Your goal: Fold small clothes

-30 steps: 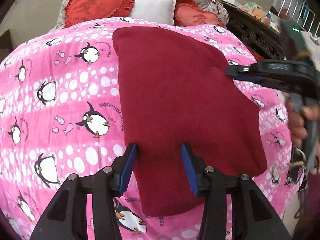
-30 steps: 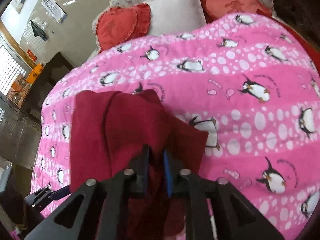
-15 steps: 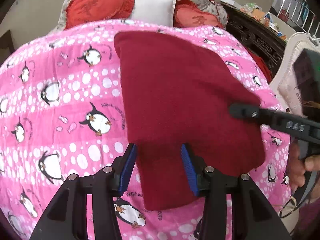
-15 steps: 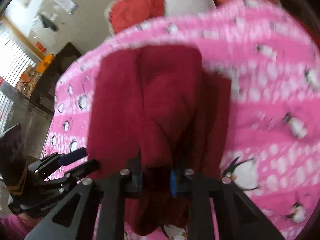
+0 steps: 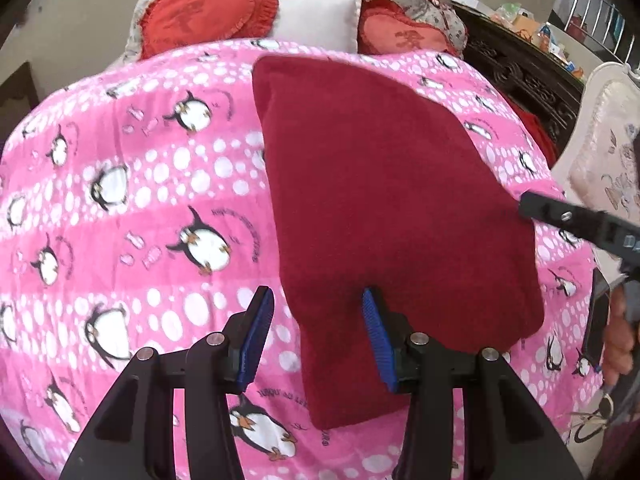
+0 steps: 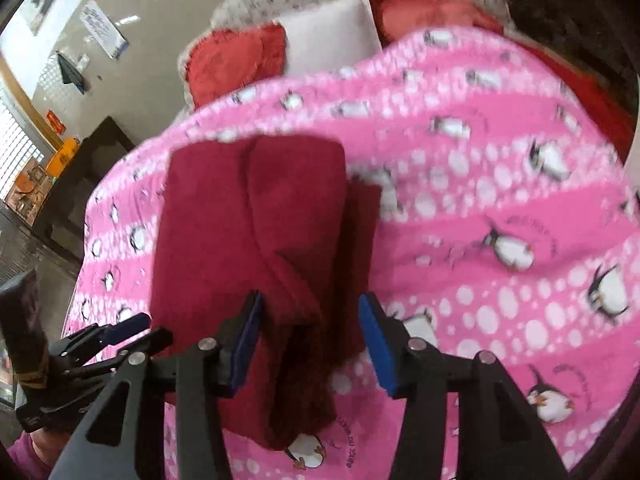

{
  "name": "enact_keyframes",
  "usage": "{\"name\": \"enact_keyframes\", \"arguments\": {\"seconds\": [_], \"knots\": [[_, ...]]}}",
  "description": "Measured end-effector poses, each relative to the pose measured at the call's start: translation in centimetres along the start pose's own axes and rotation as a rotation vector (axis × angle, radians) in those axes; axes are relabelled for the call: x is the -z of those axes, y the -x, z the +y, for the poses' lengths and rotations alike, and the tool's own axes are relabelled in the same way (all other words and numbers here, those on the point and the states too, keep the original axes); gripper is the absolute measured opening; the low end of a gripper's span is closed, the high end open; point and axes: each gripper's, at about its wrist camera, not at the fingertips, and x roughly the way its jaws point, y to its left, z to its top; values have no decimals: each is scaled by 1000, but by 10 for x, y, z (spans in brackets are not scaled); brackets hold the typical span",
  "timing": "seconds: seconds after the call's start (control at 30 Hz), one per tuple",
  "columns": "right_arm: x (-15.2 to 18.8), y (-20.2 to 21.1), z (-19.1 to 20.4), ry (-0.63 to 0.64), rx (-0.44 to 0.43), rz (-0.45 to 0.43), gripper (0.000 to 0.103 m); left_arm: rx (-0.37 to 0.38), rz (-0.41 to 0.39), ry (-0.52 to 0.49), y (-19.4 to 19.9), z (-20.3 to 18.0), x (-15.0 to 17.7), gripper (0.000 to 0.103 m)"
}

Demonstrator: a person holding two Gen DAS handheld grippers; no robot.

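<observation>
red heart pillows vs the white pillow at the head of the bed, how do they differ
The red heart pillows are heart-shaped with ruffled edges and a stitched character; the white pillow is rectangular, plain and smooth-edged. There are two red ones, flanking the single white one. All lean at the head of the bed, beyond the pink penguin blanket.

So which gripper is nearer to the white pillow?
Neither clearly. The left gripper and right gripper are both at the red cloth's near end, far from the pillow.

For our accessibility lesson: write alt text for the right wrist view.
A folded dark red garment lies on a pink penguin-print blanket, between the opening jaws of the right gripper, whose pads stand clear of it. Red and white pillows sit behind.
</observation>
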Motion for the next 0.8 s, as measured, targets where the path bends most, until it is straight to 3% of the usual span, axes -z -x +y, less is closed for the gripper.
{"name": "enact_keyframes", "arguments": {"seconds": [0.07, 0.2, 0.33, 0.43, 0.6, 0.8], "knots": [[-7, 13, 16, 54, 1, -75, 52, -9, -22, 0, 2, 1, -8, 25], [-27, 15, 34, 88, -30, -136, 52, -33, -34, 3, -2, 5, -23, 25], [-43, -11, 42, 121, -16, -106, 49, -40, -29, 14, -14, 7, -32, 25], [-50, -51, 41, 154, 88, -43, 33, -46, -23, 13, -20, 5, -36, 25], [-61, -93, 14, 89, 129, -5, 37, -59, -24, 2, -27, 1, -40, 27], [-60, -76, 19, 114, 139, 10, 38, -71, -18, 5, -29, -1, -42, 27]]}}
